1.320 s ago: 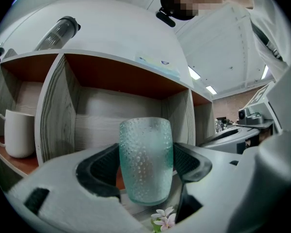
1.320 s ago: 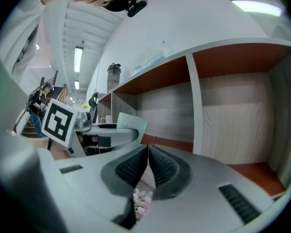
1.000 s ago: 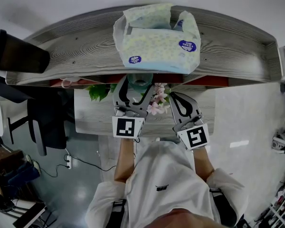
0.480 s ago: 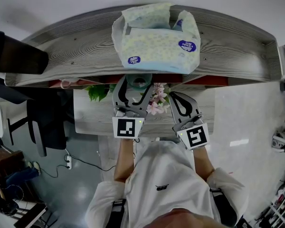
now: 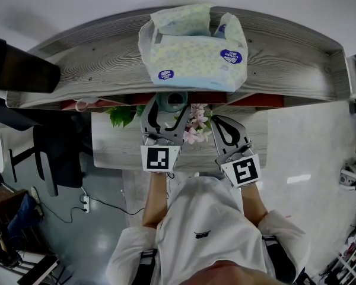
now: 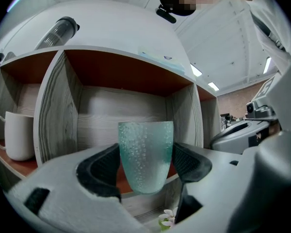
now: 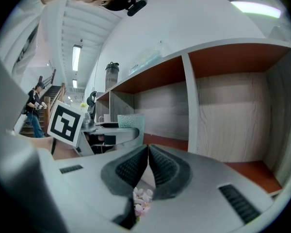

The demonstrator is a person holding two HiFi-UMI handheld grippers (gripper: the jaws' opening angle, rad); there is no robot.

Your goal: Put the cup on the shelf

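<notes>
My left gripper [image 6: 144, 163] is shut on a pale green textured glass cup [image 6: 145, 154], held upright in front of the middle compartment of the wooden shelf [image 6: 123, 79]. In the head view the cup [image 5: 172, 100] sits between the left gripper's [image 5: 167, 108] jaws, right at the shelf's front edge [image 5: 107, 94]. My right gripper [image 7: 148, 165] is shut with nothing in it, and it stands beside the left one [image 5: 221, 125]. In the right gripper view the cup [image 7: 131, 122] shows at the left.
A white mug [image 6: 15, 135] stands in the left compartment. On the shelf top lie a pack of tissues [image 5: 193, 47] and a dark bottle [image 5: 21, 69]. Pink flowers [image 5: 197, 123] with green leaves [image 5: 123, 114] stand on the table below. A chair [image 5: 59, 153] is at the left.
The left gripper has carried the cup slightly forward toward the shelf. The right gripper has stayed put.
</notes>
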